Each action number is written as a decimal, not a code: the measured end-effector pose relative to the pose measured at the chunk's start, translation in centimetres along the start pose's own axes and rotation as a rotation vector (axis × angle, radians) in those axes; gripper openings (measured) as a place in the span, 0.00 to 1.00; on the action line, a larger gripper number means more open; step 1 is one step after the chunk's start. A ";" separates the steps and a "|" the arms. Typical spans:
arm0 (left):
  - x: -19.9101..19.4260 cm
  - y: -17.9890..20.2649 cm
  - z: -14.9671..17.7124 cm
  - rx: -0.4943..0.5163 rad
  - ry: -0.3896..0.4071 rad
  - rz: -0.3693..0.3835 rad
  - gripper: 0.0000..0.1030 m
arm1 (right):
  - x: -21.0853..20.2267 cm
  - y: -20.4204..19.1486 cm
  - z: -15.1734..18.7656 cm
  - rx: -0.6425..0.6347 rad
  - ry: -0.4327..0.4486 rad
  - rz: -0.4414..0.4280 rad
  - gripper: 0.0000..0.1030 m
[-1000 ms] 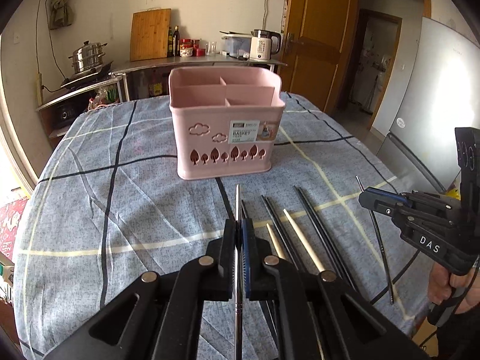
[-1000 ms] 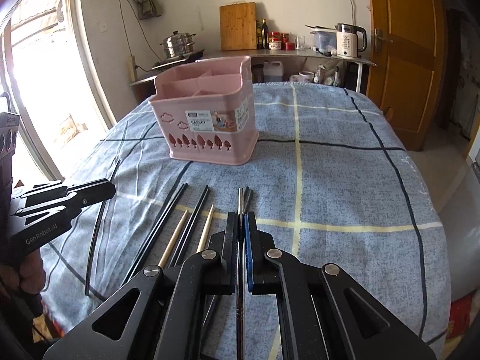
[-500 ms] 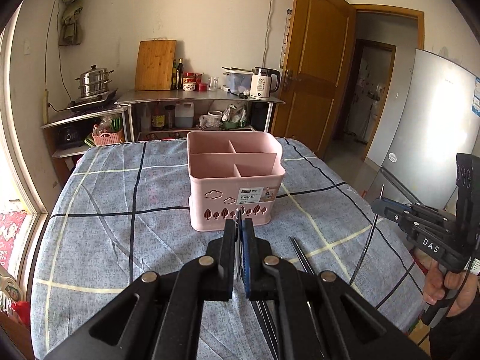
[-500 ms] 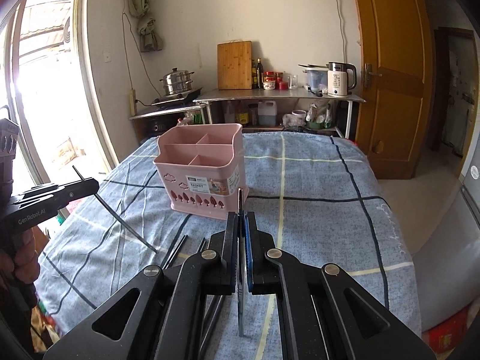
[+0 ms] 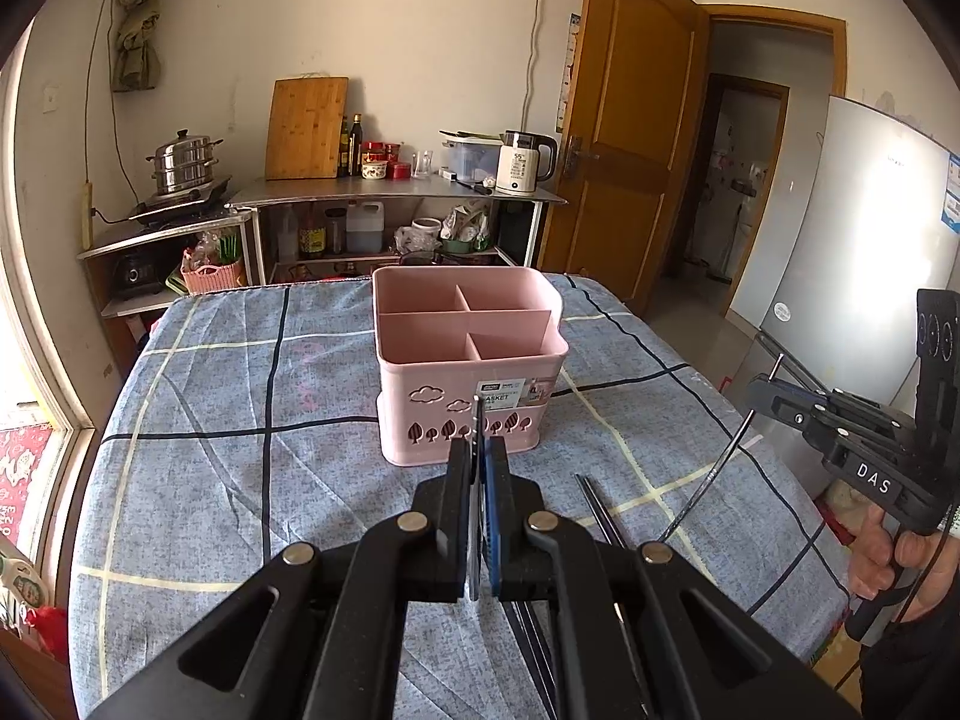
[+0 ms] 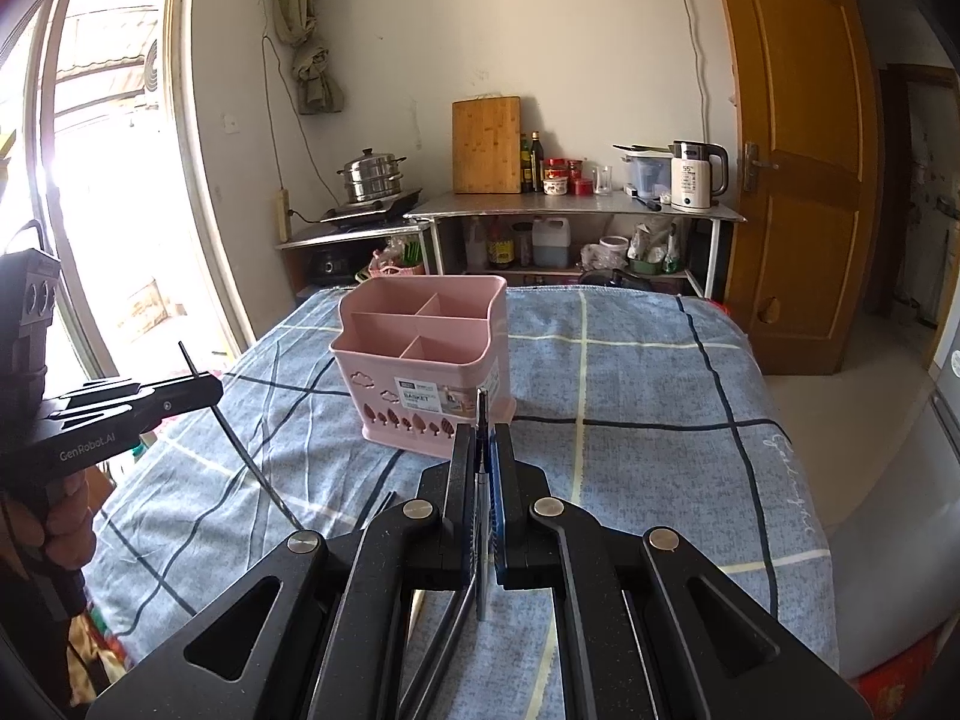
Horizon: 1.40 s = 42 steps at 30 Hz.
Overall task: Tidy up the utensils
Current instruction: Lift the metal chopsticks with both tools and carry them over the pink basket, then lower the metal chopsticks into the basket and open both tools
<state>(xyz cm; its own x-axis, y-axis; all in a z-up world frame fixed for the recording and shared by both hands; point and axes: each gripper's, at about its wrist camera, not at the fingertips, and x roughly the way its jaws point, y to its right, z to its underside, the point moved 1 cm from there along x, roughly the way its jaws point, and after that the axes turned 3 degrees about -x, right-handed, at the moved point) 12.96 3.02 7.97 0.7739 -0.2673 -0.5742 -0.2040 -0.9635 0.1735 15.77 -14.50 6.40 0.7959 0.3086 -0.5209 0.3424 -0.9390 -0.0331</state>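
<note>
Currently we hold one thin metal chopstick in each gripper; the left gripper (image 5: 478,468) is clamped on a metal chopstick (image 5: 476,420) whose tip pokes up past the fingertips, and the right gripper (image 6: 482,450) is clamped likewise on a second metal chopstick (image 6: 481,414); each view shows the other gripper with its stick slanting down out of the jaws, clear of the table; the pink basket (image 5: 468,354) stands upright on the blue checked tablecloth (image 5: 240,420), ahead of both grippers and apart from them; all four of its compartments look empty, so we judge nothing sorted yet; dark chopsticks (image 5: 597,510) lie on the cloth near the grippers, partly hidden behind the gripper bodies, so their count cannot be read; we judge the task at an early stage: two sticks lifted, none deposited; left to do, as we read it: carry both to one compartment, release them, then collect the rest from the cloth.
</note>
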 end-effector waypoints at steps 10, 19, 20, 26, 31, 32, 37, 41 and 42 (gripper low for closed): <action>-0.7 0.4 -2.8 0.029 0.031 0.003 0.05 | 0.0 -1.5 -2.8 -0.042 0.040 -0.044 0.04; -0.8 -0.1 -8.1 0.016 0.098 0.032 0.05 | 1.2 -2.7 -7.6 -0.050 0.112 -0.095 0.04; -0.6 -0.2 -8.8 0.014 0.102 0.032 0.05 | 1.4 -2.9 -8.0 -0.049 0.120 -0.101 0.04; 0.8 -1.8 -12.0 -0.020 0.131 0.016 0.05 | 3.4 -3.1 -11.5 -0.021 0.167 -0.126 0.04; 2.3 -3.2 -13.5 -0.051 0.151 0.003 0.05 | 5.4 -3.0 -13.2 0.010 0.188 -0.143 0.04; 2.8 -3.5 -13.7 -0.056 0.148 0.002 0.05 | 5.8 -3.0 -13.4 0.014 0.189 -0.145 0.04; 5.1 -4.7 -13.7 -0.067 0.126 -0.011 0.05 | 8.5 -3.7 -13.9 0.018 0.184 -0.157 0.04; 6.9 -5.4 -12.5 -0.076 0.088 -0.011 0.05 | 11.2 -4.0 -12.8 0.020 0.135 -0.164 0.04; 7.4 -5.5 -12.2 -0.076 0.076 -0.012 0.05 | 11.9 -3.9 -12.4 0.023 0.116 -0.168 0.04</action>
<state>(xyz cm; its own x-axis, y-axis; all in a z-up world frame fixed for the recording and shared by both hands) 27.15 6.55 12.48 0.8197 -0.2509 -0.5149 -0.1504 -0.9617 0.2292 30.07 -5.26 10.87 0.7813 0.4751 -0.4049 0.4646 -0.8758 -0.1313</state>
